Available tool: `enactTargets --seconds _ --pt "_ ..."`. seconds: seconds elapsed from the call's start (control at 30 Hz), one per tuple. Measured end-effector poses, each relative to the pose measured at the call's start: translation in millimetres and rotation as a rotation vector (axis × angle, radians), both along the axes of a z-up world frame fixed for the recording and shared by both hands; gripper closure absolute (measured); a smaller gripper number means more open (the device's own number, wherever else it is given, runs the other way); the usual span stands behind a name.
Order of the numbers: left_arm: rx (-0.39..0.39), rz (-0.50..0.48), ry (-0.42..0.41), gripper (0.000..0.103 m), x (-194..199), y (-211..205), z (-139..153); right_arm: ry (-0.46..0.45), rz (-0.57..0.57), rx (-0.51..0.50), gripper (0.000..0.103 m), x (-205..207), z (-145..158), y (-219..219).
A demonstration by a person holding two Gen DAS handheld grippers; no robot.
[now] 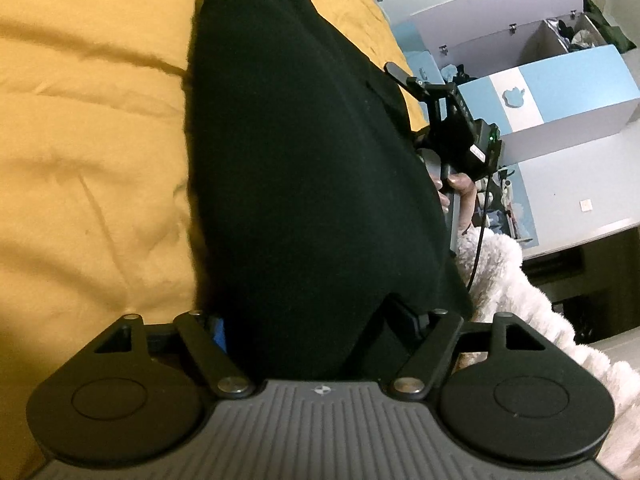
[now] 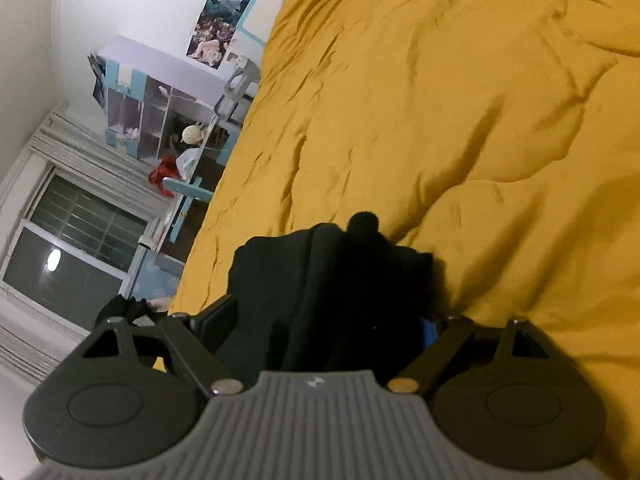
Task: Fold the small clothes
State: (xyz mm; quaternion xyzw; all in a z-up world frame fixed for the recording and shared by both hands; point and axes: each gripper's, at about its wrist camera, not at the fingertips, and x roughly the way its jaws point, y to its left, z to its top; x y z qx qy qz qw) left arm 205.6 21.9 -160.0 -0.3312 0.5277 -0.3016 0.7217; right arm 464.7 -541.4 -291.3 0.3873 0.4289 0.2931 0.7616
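A black garment (image 1: 288, 152) hangs stretched over the yellow bedspread (image 1: 88, 140), held up at two ends. My left gripper (image 1: 316, 320) is shut on its near edge; the cloth covers the fingertips. The right gripper (image 1: 452, 136), in a hand, shows at the garment's far right edge in the left wrist view. In the right wrist view my right gripper (image 2: 324, 320) is shut on a bunched part of the black garment (image 2: 328, 280), above the yellow bedspread (image 2: 460, 120). The cloth hides its fingertips too.
A fluffy white sleeve (image 1: 520, 280) runs behind the right gripper. Blue and white cabinets (image 1: 552, 92) stand beside the bed. In the right wrist view a shelf unit (image 2: 160, 112), a window (image 2: 76, 248) and a blue chair (image 2: 188, 196) lie past the bed's edge.
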Motion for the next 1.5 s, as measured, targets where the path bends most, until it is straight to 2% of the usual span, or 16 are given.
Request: enactTargets --seconds 0.03,0.13,0.17,0.33,0.5,0.63,0.7,0.73,0.77,0.8,0.87,0.9,0.97,1.13,1.3,1.5 --pt "-0.001 -0.004 -0.003 0.017 0 1 -1 0.000 0.003 0.012 0.020 0 0 -1" --pt "-0.002 -0.015 -0.015 0.017 0 -4 0 0.014 0.024 0.021 0.033 -2 -5 -11" --pt "-0.001 -0.016 -0.015 0.017 1 -5 -2 0.026 0.018 0.014 0.034 -1 -7 -12" --pt "0.005 -0.014 -0.015 0.016 1 -10 -1 0.015 -0.003 0.037 0.022 1 -6 -6" --pt "0.017 -0.010 -0.018 0.013 0 -18 -1 0.011 -0.007 0.019 0.023 3 -6 1" --pt "0.030 -0.002 -0.017 0.010 1 -23 -1 0.003 -0.031 -0.007 0.034 -2 -5 3" --pt "0.032 0.003 -0.015 0.008 3 -25 0 0.003 -0.045 -0.012 0.042 -4 -6 -1" --pt "0.033 0.004 -0.016 0.008 3 -26 0 0.005 -0.052 -0.011 0.051 -5 -7 -2" --pt "0.035 -0.007 -0.025 0.012 4 -27 1 0.011 -0.063 -0.002 0.063 -5 -8 -4" --pt "0.043 -0.017 -0.038 0.024 5 -28 2 0.021 -0.074 0.016 0.065 -6 -10 -7" --pt "0.031 -0.008 -0.029 0.033 6 -26 1 0.024 -0.090 0.033 0.067 -8 -11 -10" --pt "0.023 0.008 -0.018 0.040 7 -24 0 0.016 -0.091 0.019 0.068 -9 -9 -8" --pt "0.035 0.019 -0.021 0.046 8 -23 2 -0.003 -0.092 -0.006 0.069 -11 -2 -5" --pt "0.086 0.025 -0.074 0.054 7 -32 16 -0.040 -0.106 -0.019 0.070 -17 18 -3" --pt "0.091 0.025 -0.125 0.073 9 -35 27 -0.084 -0.111 -0.018 0.072 -23 48 7" --pt "0.054 0.020 -0.190 0.077 10 -41 44 -0.123 -0.092 -0.068 0.073 -33 100 27"
